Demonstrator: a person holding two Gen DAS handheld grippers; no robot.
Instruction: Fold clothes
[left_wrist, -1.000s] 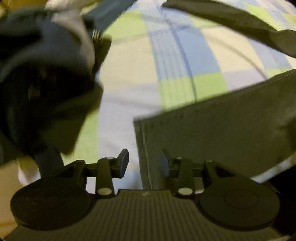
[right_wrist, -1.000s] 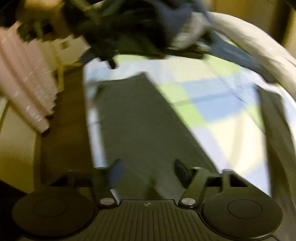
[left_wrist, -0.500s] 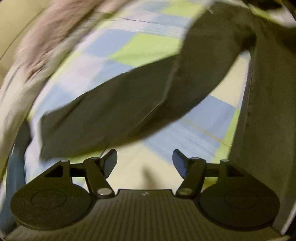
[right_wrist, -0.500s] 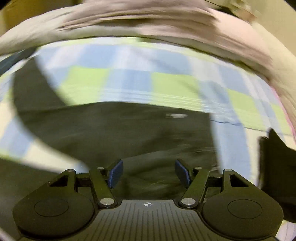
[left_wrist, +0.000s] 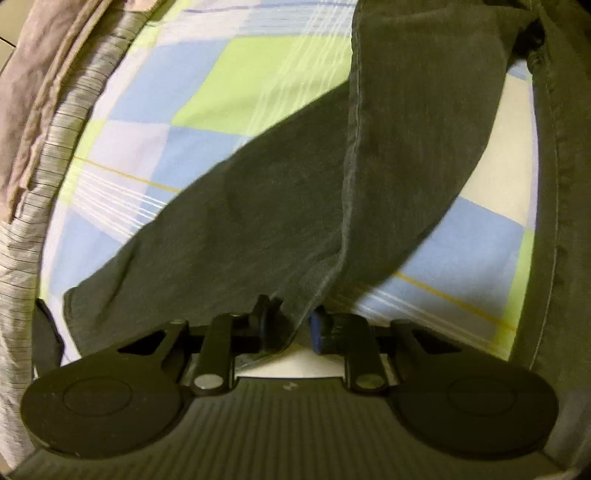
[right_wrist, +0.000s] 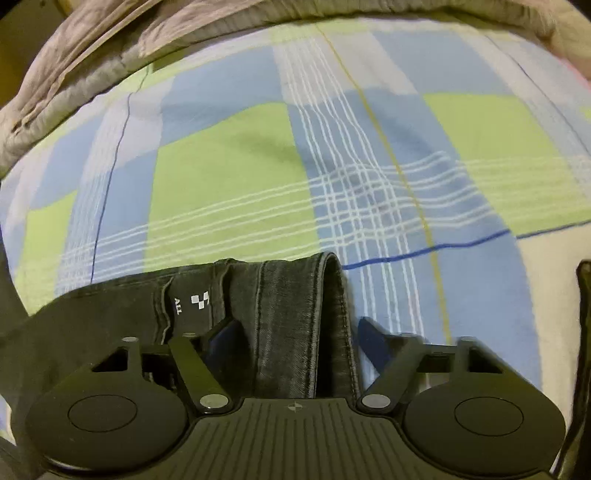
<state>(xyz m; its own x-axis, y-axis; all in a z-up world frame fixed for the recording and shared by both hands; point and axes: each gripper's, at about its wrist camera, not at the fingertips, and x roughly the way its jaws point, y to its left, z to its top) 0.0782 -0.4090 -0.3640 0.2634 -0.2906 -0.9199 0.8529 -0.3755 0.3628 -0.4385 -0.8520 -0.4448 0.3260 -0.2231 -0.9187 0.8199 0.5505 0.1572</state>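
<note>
Dark grey jeans lie spread on a checked bedsheet (left_wrist: 221, 74). In the left wrist view a trouser leg (left_wrist: 280, 192) runs down from the upper right. A raised fold of its seamed edge passes between the fingers of my left gripper (left_wrist: 290, 325), whose jaws are closing and pinching it. In the right wrist view the waistband end (right_wrist: 295, 295), with a small white printed label (right_wrist: 192, 301), lies between the fingers of my right gripper (right_wrist: 299, 332). Those jaws are closing too, with both pads still off the cloth.
A crumpled beige and grey striped quilt (left_wrist: 33, 110) is bunched along the bed's left edge, and the quilt (right_wrist: 110, 48) also lines the far edge. The checked sheet (right_wrist: 221, 166) stretches beyond the waistband. The other trouser leg (left_wrist: 561, 184) runs down the right side.
Both views swung across the bed. My left gripper dropped onto the trouser leg and closed on its edge. My right gripper reached the waistband end and its jaws narrowed.
</note>
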